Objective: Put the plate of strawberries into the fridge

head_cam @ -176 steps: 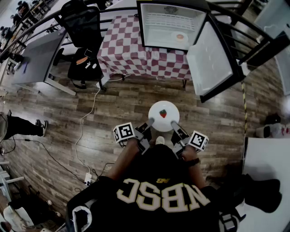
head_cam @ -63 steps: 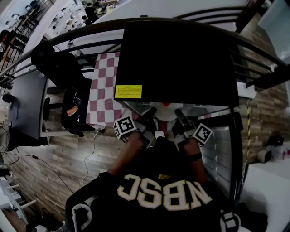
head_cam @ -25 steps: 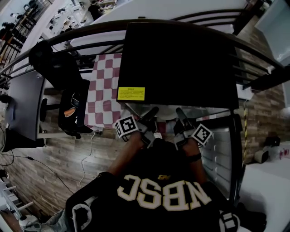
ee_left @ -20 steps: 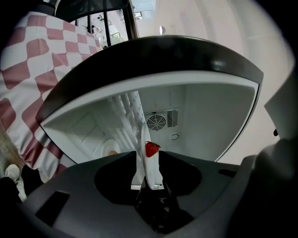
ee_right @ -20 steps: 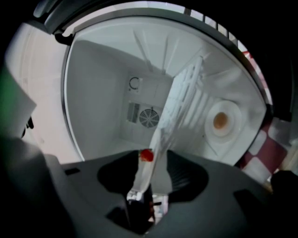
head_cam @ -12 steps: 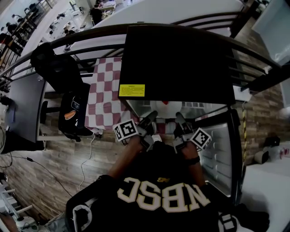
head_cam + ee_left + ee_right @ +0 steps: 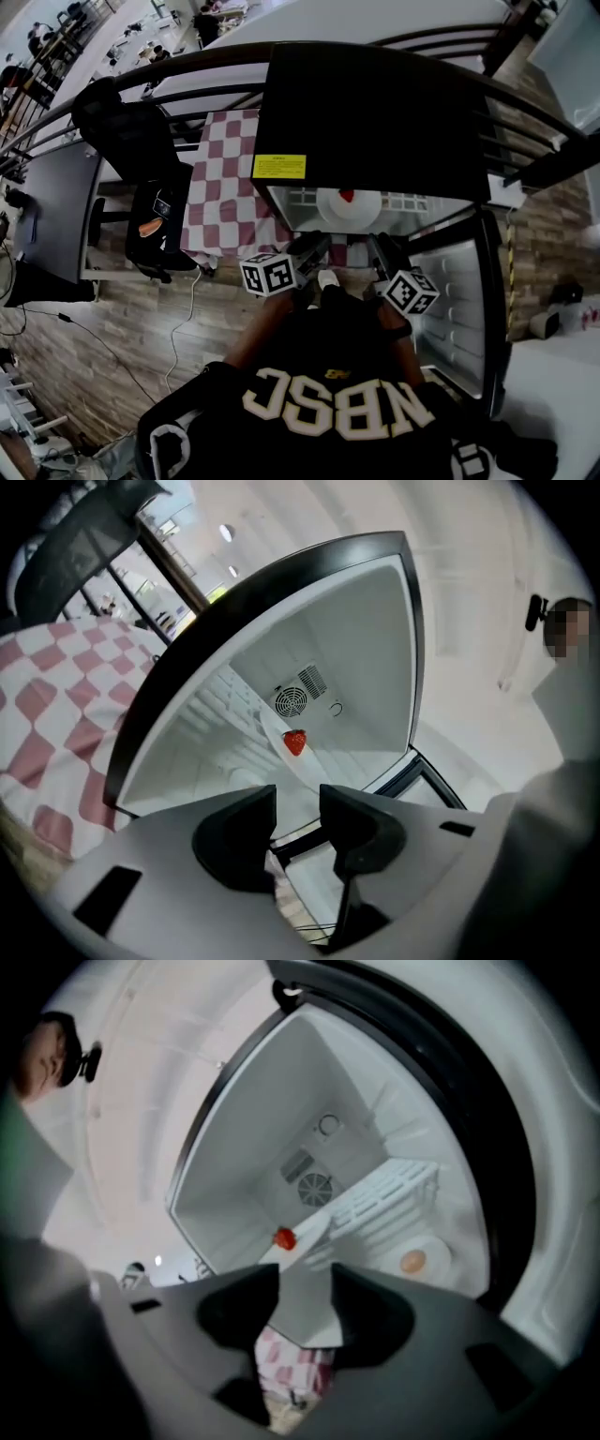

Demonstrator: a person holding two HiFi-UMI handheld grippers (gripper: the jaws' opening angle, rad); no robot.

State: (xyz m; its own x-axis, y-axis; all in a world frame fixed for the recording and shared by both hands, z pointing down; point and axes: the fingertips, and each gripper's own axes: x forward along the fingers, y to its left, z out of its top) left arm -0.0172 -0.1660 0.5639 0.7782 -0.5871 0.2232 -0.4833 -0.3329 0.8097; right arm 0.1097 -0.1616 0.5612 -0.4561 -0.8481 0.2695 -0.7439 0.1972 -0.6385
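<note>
The white plate (image 7: 361, 208) with one red strawberry (image 7: 346, 196) rests on the wire shelf inside the open black fridge (image 7: 375, 103). Neither gripper touches it. My left gripper (image 7: 312, 247) hangs just outside the fridge mouth, open and empty. My right gripper (image 7: 380, 249) is beside it, also open and empty. The left gripper view looks past its spread jaws (image 7: 298, 827) to the strawberry (image 7: 294, 742) on the plate (image 7: 307, 771). The right gripper view shows the same strawberry (image 7: 284, 1237) and plate (image 7: 309, 1227) beyond my right gripper (image 7: 305, 1312).
The fridge stands on a table with a red-and-white checked cloth (image 7: 220, 187). Its door (image 7: 459, 300) swings open to the right, close to my right gripper. A small dish with a pale orange item (image 7: 412, 1260) sits on the fridge floor. A black chair (image 7: 127, 127) stands left.
The plate, earlier carried between both grippers, now sits on the fridge shelf. Both grippers have let go and drawn back toward me, out of the fridge mouth.
</note>
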